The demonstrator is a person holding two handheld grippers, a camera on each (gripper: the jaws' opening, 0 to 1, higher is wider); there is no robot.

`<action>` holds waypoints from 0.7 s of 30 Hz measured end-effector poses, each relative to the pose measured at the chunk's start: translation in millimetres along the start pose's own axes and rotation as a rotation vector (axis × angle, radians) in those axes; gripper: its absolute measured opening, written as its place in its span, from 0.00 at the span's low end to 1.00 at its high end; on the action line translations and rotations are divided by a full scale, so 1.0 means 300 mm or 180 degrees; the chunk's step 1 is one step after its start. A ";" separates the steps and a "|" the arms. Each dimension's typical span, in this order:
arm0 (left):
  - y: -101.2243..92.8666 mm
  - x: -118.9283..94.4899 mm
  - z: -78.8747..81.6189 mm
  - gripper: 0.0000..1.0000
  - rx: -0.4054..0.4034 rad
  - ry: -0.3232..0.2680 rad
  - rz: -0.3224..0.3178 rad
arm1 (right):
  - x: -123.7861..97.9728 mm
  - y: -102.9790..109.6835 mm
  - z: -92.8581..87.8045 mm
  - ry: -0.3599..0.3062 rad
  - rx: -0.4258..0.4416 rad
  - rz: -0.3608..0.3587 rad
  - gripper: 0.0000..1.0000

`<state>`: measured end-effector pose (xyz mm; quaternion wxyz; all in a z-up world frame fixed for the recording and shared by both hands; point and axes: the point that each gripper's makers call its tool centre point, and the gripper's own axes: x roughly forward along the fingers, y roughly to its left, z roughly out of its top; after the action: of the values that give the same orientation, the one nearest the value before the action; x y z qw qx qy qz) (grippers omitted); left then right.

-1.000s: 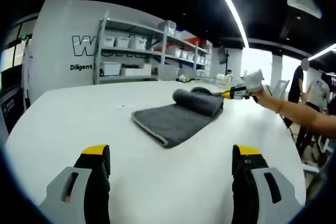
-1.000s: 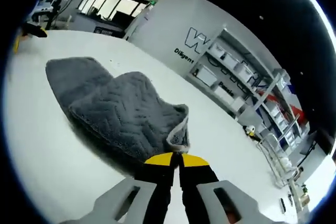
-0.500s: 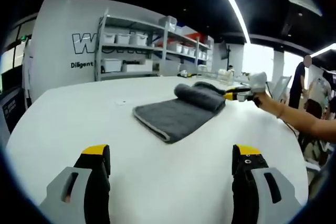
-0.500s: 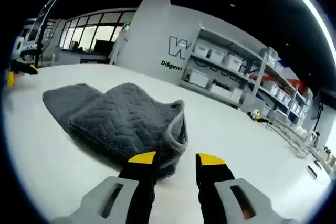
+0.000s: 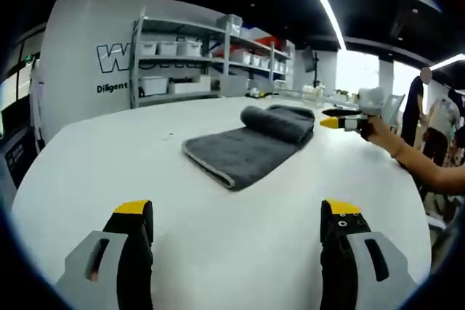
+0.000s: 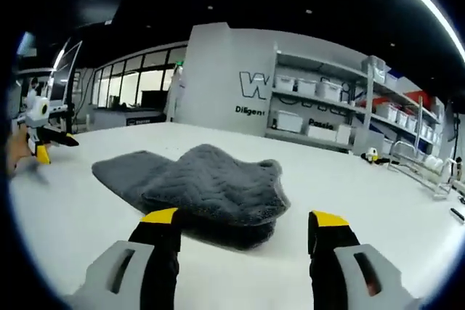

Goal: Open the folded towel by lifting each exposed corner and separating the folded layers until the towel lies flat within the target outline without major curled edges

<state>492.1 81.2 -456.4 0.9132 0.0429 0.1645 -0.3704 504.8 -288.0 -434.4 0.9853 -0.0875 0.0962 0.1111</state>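
A dark grey towel (image 5: 251, 147) lay on a wide white table (image 5: 109, 165), well out from the near edge. From the left gripper view its near part was spread flat in a single layer with a pale hem along the front edge, while the far end was bunched into a thick roll. From the right gripper view the same towel (image 6: 203, 190) showed its heaped end nearest, the folded layers piled soft and rounded, with the flat part trailing away to the left.

The left gripper (image 5: 236, 223) hung low over the bare table on the near side, its yellow-tipped jaws spread wide with nothing between them and the towel well beyond them. The right gripper (image 6: 245, 226) stood just short of the heaped end of the towel, jaws wide apart and holding nothing; the cloth lay beyond the tips, not touching them as far as I could tell.

In the left gripper view the right gripper (image 5: 347, 120) appeared at the far right, held in a person's hand (image 5: 381, 130), just beside the rolled end of the towel. Behind the table stood a grey shelf unit (image 5: 182, 67) with white boxes, against a white wall with dark lettering (image 5: 116, 59)
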 end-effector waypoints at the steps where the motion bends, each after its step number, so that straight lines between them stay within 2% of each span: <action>1: -0.001 0.000 0.000 0.94 0.0003 -0.0001 -0.0003 | -0.002 0.010 -0.005 0.0024 -0.0015 0.0039 0.83; 2: -0.002 0.002 0.001 0.94 0.0006 -0.0001 -0.0007 | -0.007 0.035 -0.015 0.0075 -0.0044 0.0164 0.86; 3: -0.003 0.004 -0.001 0.94 0.0015 0.0011 -0.0010 | -0.007 0.051 -0.012 0.0042 -0.0010 0.0239 0.87; 7: -0.003 0.006 -0.011 0.94 0.0021 0.0046 -0.0003 | -0.007 0.074 -0.009 0.0065 -0.0038 0.0326 0.99; 15: 0.004 0.019 -0.018 0.94 0.0026 0.0074 0.0077 | -0.010 0.096 -0.033 0.0193 -0.0092 0.0418 0.99; 21: -0.009 0.037 -0.028 0.91 0.0177 0.0130 0.0078 | -0.019 0.096 -0.028 0.0141 -0.0061 0.0414 0.99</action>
<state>495.5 73.5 -467.8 0.9125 0.0778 0.1723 -0.3627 491.1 -263.3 -445.6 0.9727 -0.0930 0.1223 0.1738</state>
